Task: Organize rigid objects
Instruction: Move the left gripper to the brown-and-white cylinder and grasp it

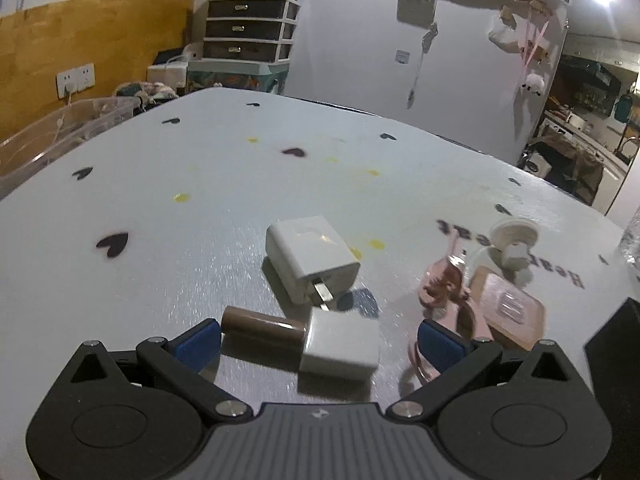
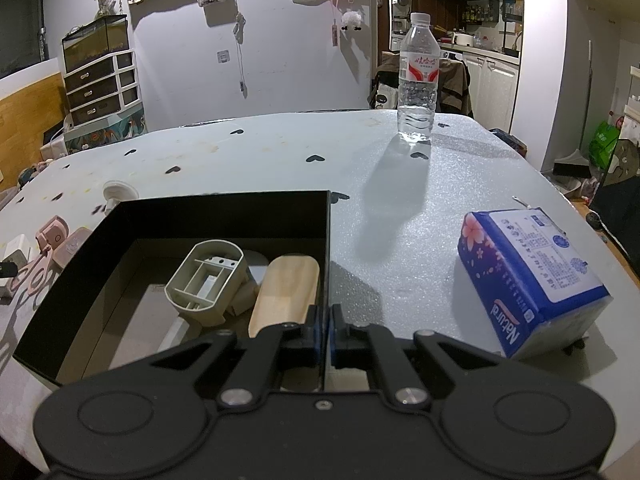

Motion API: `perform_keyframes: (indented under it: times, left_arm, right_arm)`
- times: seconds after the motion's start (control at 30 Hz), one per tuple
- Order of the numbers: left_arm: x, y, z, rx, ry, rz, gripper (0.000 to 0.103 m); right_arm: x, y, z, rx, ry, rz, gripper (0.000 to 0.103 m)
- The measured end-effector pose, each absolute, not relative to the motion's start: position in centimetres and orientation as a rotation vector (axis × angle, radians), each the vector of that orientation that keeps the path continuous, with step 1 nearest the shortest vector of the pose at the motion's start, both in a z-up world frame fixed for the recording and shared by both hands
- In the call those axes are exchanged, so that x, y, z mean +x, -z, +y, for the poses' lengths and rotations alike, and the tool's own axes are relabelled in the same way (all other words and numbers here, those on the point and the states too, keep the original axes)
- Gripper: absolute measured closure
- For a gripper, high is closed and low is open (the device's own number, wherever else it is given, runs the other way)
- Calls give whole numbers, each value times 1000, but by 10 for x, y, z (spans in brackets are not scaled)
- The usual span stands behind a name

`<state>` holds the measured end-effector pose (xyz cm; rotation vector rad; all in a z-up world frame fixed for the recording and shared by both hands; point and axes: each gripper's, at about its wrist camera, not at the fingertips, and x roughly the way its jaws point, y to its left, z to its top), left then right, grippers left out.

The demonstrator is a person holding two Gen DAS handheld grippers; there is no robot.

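Between your left gripper's (image 1: 318,338) wide-open jaws lie a small white adapter (image 1: 340,346) and a brown cylinder (image 1: 262,324), end to end and touching; neither blue pad presses on them, so nothing is held. A larger white charger (image 1: 310,264) rests just beyond, prongs toward you. Pink scissors (image 1: 448,280), a tan pad (image 1: 508,304) and a white suction hook (image 1: 514,240) sit in a loose cluster to the right, near the black box's corner (image 1: 616,340).

Your right gripper (image 2: 326,334) is clamped onto the near end of the black box's (image 2: 224,216) right wall, one pad inside and one outside. This grip probably steadies the box so it does not slide while items drop in. Inside already lie a beige ribbed housing (image 2: 206,280) and a wooden scoop-shaped piece (image 2: 286,292).

Judged from this layout, collection is partly done. Centre the jaws on one item before closing; the touching pair could otherwise be pinched together.
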<state>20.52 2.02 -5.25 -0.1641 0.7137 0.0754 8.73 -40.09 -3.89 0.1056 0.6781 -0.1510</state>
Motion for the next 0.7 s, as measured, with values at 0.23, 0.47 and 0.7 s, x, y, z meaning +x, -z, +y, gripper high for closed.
perform_keyframes:
  times: [0.23,0.47,0.7]
  left_arm:
    - [213,57,20,-148,-108,709,1]
    - [212,58,19,-71,-85,692,5]
    - [209,60,21,3,-41,696,17]
  right_arm:
    - [87,41,-402,109,148,679,98]
    - [87,41,-402,111,148,678,98]
    - [87,41,-402,111,148,678,98]
